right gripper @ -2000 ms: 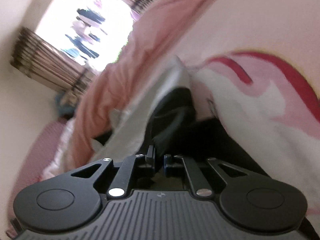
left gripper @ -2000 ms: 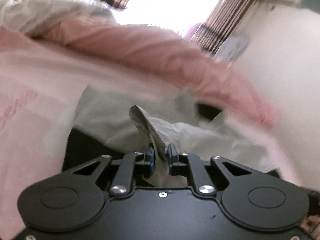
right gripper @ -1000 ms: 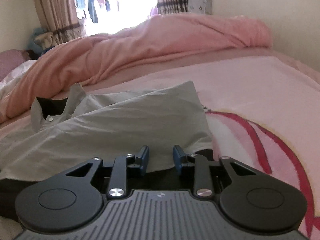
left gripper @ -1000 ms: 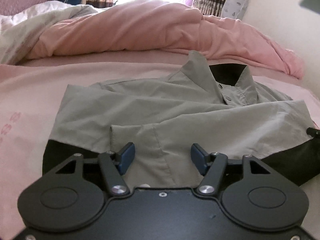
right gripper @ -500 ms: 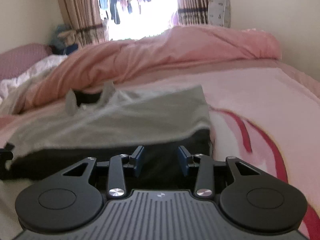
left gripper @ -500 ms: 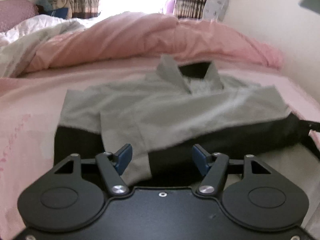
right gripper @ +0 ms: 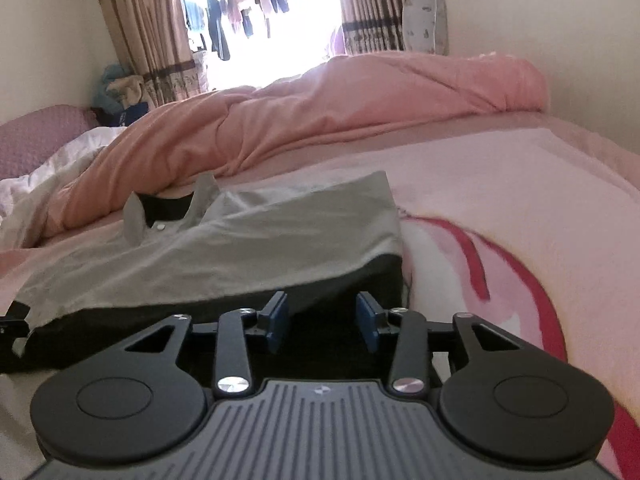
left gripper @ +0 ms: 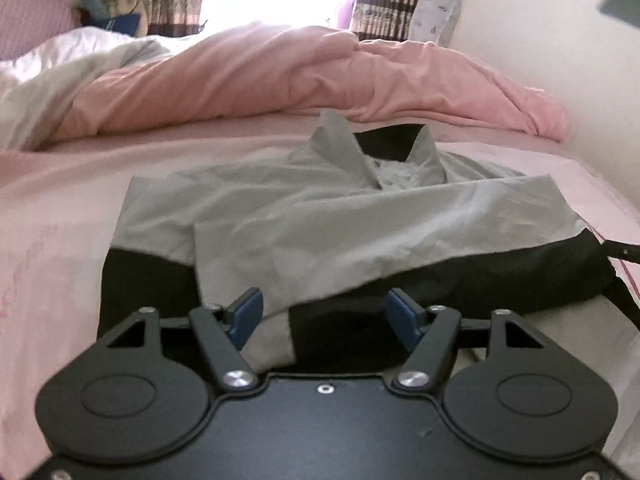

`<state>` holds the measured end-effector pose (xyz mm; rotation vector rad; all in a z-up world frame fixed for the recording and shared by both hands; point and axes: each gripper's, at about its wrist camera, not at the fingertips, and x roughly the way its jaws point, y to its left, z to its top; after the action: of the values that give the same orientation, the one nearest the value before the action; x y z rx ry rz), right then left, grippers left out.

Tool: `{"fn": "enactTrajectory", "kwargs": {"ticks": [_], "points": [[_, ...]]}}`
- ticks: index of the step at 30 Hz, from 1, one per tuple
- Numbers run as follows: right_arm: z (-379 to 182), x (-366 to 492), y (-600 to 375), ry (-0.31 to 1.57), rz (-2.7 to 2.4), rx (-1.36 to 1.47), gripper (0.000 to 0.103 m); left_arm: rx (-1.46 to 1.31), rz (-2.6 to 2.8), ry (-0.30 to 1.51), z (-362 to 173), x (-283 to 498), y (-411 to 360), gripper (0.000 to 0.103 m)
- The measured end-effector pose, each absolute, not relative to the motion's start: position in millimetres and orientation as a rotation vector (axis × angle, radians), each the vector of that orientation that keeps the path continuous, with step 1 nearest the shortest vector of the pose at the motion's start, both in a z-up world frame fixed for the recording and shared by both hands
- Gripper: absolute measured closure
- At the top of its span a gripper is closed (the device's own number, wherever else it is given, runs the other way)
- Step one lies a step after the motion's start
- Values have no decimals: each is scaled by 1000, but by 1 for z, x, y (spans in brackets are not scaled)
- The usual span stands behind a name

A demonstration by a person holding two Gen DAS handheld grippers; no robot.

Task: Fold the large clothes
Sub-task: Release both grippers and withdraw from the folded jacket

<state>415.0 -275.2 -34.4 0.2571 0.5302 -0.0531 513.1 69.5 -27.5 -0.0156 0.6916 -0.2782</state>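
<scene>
A grey shirt [left gripper: 340,224] with a black lower part lies folded on the pink bed sheet [left gripper: 60,240], its collar [left gripper: 348,148] standing up at the far side. My left gripper [left gripper: 322,304] hovers at the shirt's near edge. Its jaws are opening, and a grey flap of the shirt lies below and beside the left pad, not pinched. In the right wrist view the same shirt [right gripper: 260,240] spreads to the left. My right gripper [right gripper: 322,308] is open over its black near corner, gripping nothing.
A bunched pink duvet [left gripper: 280,80] runs across the far side of the bed, with a white-grey blanket [left gripper: 48,80] at the left. Walls close in on the right. The sheet to the right of the shirt carries a red pattern [right gripper: 500,248]. Curtains [right gripper: 152,40] frame a bright window.
Two seconds ago both grippers were shut on cloth. Both have since let go, spread their jaws and drawn back toward the shirt's near edge, so the folded shirt now lies further ahead.
</scene>
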Motion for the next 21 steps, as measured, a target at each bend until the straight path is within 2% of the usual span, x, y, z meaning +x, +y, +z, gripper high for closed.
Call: {"fn": "enactTrajectory", "kwargs": {"ticks": [8, 16, 21], "points": [[-62, 435, -282, 587, -58, 284, 56, -13, -262, 763, -57, 537, 65, 33], [-48, 423, -293, 601, -32, 367, 55, -38, -237, 775, -43, 530, 69, 32], [-23, 359, -317, 557, 37, 420, 43, -24, -241, 721, -10, 475, 92, 24]]}}
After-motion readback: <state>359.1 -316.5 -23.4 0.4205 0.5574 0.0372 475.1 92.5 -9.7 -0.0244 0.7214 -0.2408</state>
